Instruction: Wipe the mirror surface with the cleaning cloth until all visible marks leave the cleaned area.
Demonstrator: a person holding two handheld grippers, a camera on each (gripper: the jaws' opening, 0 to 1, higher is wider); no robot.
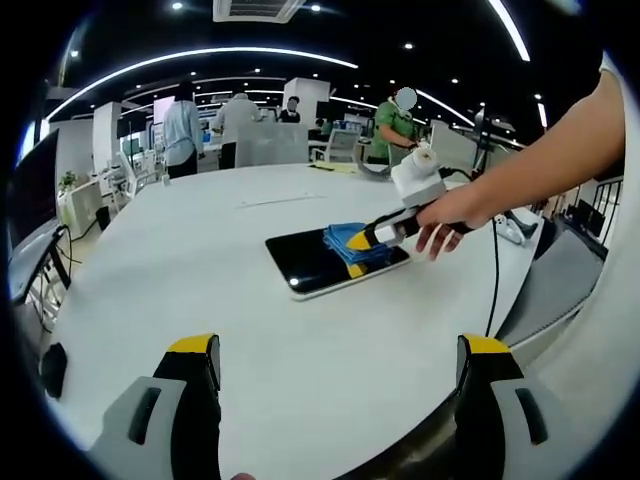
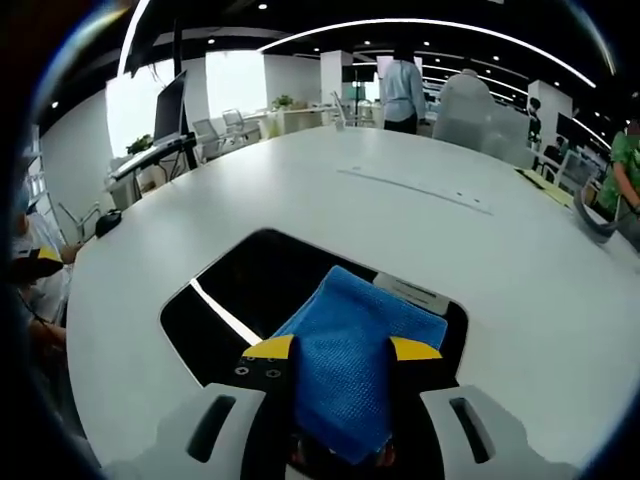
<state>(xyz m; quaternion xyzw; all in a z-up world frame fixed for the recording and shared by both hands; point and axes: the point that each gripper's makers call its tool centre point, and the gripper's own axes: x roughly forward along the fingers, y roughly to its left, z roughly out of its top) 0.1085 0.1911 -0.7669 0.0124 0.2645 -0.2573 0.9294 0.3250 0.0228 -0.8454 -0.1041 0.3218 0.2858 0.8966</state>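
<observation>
On the mirror [image 2: 250, 290], right hand-held gripper [image 2: 340, 352] clamps the cloth [image 2: 350, 350]; left hand-held gripper [image 1: 340, 365] hovers agape.

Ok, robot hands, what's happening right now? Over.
Right gripper shut on blue cloth, pressing it on mirror. Left gripper open, off the table. Nothing blocking.

We note a dark, rounded-rectangle mirror [image 2: 235, 300] lying flat on the white counter [image 2: 300, 190]. A folded blue cleaning cloth [image 2: 350, 350] rests on its surface.

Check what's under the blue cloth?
The blue cloth, clamped in the right gripper, lies on the dark mirror on the white table. Any marks beneath the cloth are hidden.
</observation>
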